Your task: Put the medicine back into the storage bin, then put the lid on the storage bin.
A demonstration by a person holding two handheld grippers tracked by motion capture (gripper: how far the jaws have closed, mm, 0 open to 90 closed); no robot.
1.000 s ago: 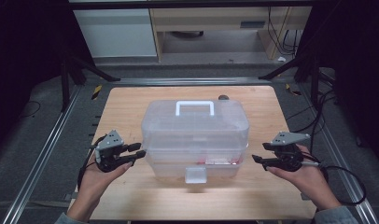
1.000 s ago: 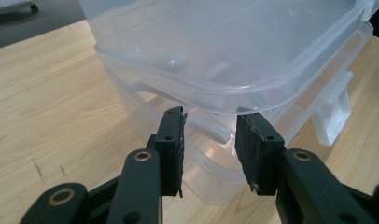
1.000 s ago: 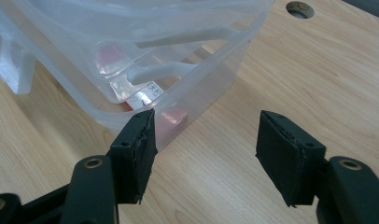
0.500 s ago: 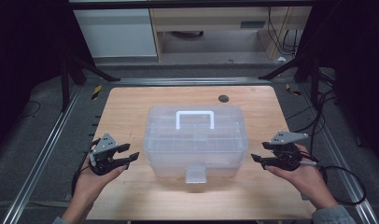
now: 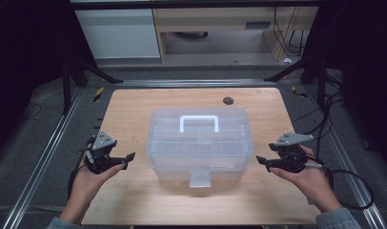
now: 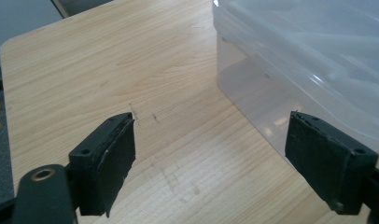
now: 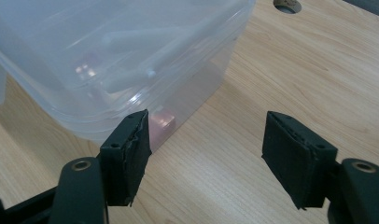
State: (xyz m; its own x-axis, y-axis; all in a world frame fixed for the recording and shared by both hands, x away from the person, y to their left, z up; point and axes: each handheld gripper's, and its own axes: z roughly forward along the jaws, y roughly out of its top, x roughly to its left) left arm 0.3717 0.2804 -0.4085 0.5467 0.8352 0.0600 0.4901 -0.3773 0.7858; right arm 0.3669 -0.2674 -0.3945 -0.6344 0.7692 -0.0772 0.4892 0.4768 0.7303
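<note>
Clear plastic storage box point(image 5: 199, 145) w/ white carry handle point(image 5: 198, 122) sits mid-table, lid down, front latch tab point(image 5: 200, 179) facing the near edge. Long axis runs left–right across the wooden table point(image 5: 134, 107). Small pink item visible thru the wall at the box's right near corner point(image 7: 160, 123) in the right gripper view; contents otherwise too hazy to name.

Left gripper point(image 5: 126, 159): jaws spread wide, have just been opening, nothing between them. In the left gripper view point(image 6: 211, 154) only bare wood lies between the pads; the box's left wall point(image 6: 253, 93) is just beyond, off to that view's right. Not touching.

Right gripper point(image 5: 263, 163): jaws also spread, opened a bit further just now, empty. In the right gripper view point(image 7: 206, 154) the box's right end sits ahead and off to that view's left, close to one pad but apart from it.

Key relation: box lies between the two grippers, each pointing inward at a short end; gaps look roughly equal, so neither hand is clearly nearer. Latch is at near-centre, between both hands, reachable by either. Judgement: a two-sided grab of the ends needs both to close in along the long axis; opening it means one hand swings to the near front instead.

Small dark hole point(image 5: 228, 100) in the tabletop beyond the box, far right.
</note>
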